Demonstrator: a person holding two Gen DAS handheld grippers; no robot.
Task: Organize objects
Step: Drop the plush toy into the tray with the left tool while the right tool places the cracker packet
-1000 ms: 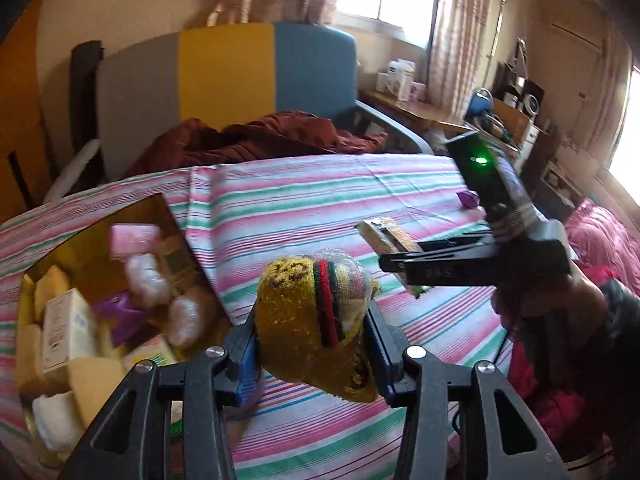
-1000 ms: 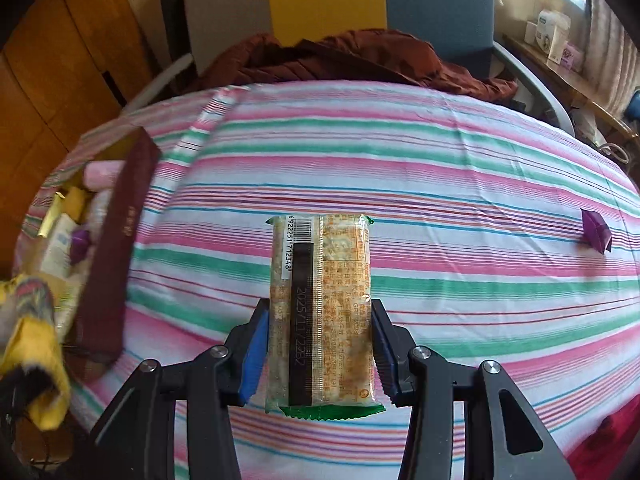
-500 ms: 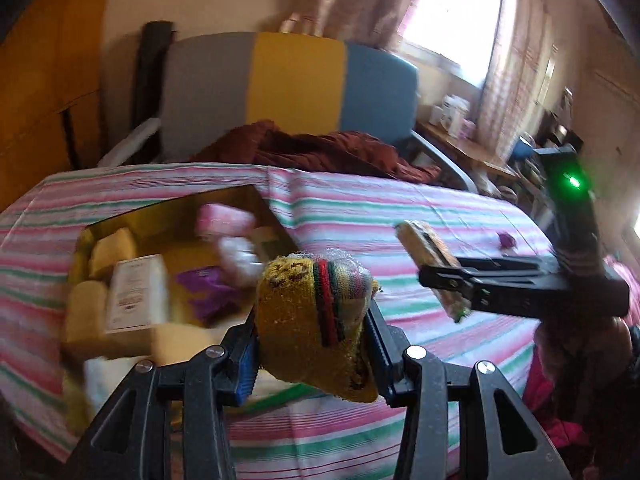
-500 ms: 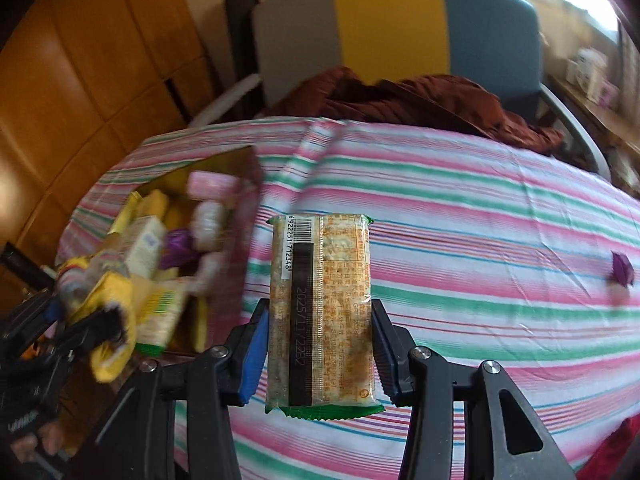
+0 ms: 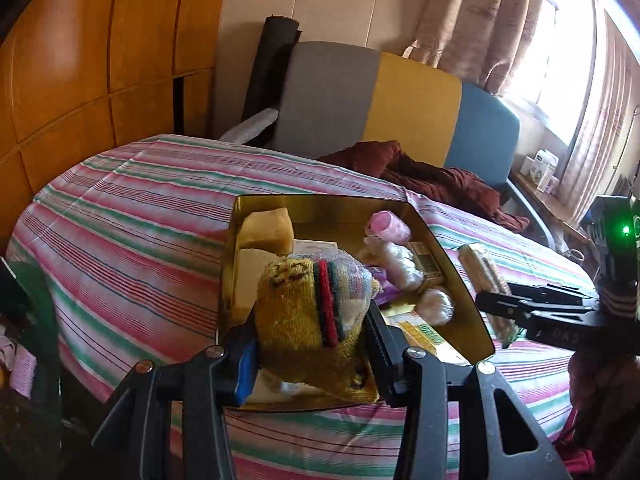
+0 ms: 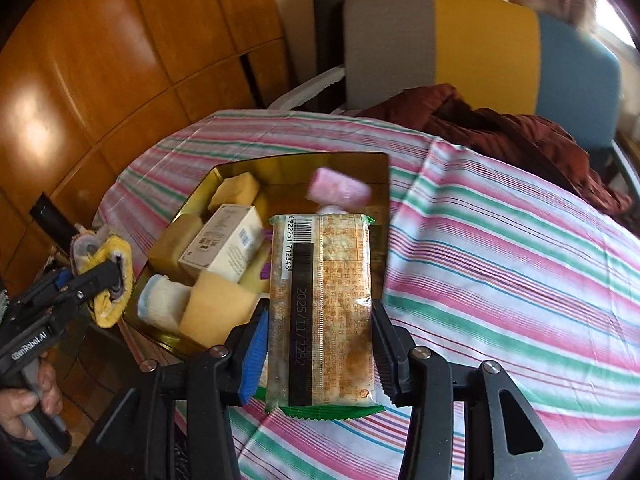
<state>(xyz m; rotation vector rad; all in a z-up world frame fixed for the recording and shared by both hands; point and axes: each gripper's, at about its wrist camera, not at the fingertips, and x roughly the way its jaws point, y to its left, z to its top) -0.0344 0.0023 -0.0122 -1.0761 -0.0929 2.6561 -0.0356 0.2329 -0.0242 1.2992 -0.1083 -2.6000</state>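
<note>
Our left gripper squeezes a yellow knit hat over the near end of the gold box. Our right gripper squeezes a cracker pack by the box's right side.

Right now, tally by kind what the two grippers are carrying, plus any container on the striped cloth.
Knitted pieces: 1, the yellow knitted piece, clamped in the left gripper
Snack packets: 1, the snack packet, clamped in the right gripper
Containers: 1, the open gold box, already holding items
Total: 3
</note>
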